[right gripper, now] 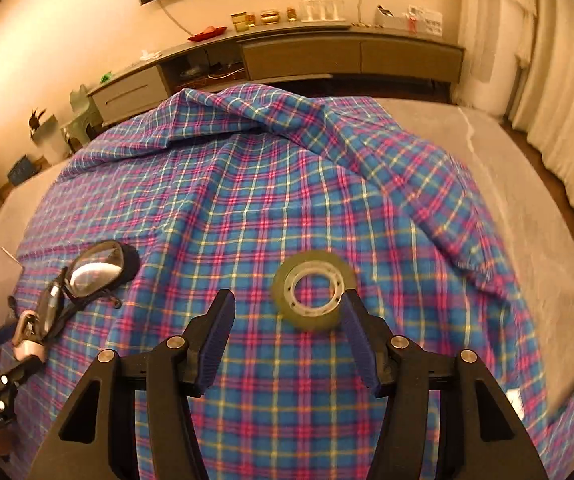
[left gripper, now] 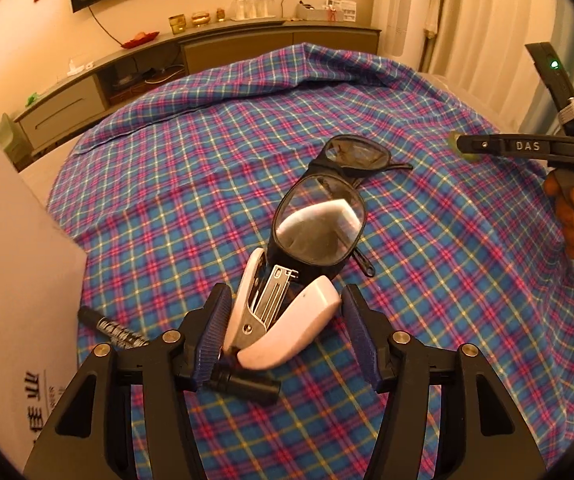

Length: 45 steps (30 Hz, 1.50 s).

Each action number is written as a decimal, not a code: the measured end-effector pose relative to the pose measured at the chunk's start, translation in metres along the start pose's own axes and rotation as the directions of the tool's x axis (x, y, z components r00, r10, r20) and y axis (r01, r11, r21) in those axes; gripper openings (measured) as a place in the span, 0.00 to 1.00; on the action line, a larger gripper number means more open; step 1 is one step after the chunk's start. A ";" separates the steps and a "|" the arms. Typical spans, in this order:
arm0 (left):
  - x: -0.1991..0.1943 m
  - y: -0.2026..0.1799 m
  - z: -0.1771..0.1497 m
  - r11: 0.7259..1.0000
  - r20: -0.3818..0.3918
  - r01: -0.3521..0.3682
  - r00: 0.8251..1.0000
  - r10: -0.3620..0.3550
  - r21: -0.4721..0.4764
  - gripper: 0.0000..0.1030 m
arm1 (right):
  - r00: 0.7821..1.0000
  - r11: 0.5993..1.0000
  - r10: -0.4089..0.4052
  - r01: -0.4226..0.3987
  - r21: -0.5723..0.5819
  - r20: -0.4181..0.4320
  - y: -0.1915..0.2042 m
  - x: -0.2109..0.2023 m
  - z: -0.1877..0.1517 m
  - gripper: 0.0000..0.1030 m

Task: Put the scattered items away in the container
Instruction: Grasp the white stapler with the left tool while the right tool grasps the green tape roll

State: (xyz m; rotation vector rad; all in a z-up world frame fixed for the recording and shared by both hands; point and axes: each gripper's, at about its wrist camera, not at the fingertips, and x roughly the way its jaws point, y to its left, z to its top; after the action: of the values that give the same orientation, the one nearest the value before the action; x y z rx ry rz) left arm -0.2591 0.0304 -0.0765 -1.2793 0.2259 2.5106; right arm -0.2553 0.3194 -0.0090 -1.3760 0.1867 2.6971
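Left wrist | left tool (left gripper: 287, 320) released astride glossy white stapler (left gripper: 283, 328) | right tool (right gripper: 287, 324) released beside round tape roll (right gripper: 311, 290)

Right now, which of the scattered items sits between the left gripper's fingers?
The white stapler, lying hinged open between the left gripper's spread fingers. The glasses lie beyond, the black marker outside left.

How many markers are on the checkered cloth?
2. One black marker lies by the white box; another lies under the stapler, between the left gripper's fingers. More may be hidden.
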 end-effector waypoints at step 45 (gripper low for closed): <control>-0.059 0.010 -0.025 0.985 0.113 0.073 0.992 -0.055 -0.157 0.50 | 0.989 0.991 0.129 -0.127 -0.033 0.078 0.042 -0.068 -0.020 0.47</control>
State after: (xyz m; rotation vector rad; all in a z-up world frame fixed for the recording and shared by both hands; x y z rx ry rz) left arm -0.2107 0.0020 -0.0436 -1.1826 -0.0438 2.5769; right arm -0.2060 0.2722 0.0365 -1.3028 0.2391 2.8639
